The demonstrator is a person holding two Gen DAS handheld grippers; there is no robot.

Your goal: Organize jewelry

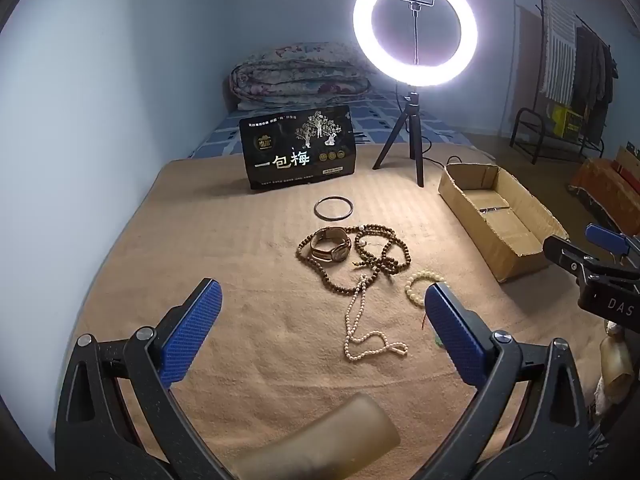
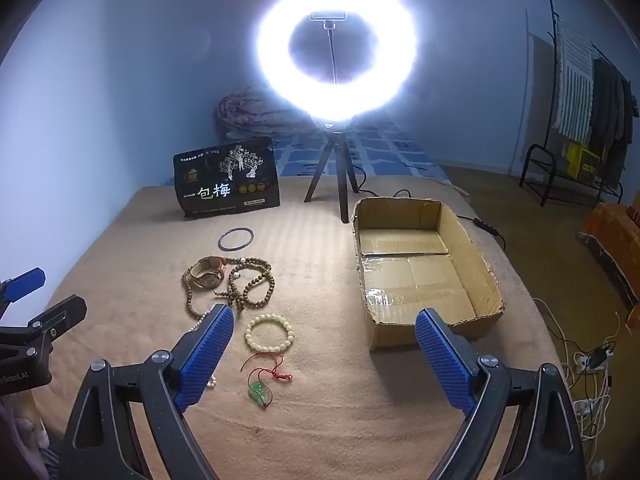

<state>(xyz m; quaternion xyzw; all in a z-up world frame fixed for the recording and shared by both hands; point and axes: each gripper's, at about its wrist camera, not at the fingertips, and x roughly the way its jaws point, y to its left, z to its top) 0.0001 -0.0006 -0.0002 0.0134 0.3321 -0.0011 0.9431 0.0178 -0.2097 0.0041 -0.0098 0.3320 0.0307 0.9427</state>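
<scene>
Nothing is sorted yet, as far as I can see: the cardboard box sits empty on the tan blanket, and the watch, brown bead strand, pale bracelet, green pendant, pearl string and dark ring all lie beside it. The left gripper and right gripper both hang above with jaws wide apart, holding nothing
</scene>
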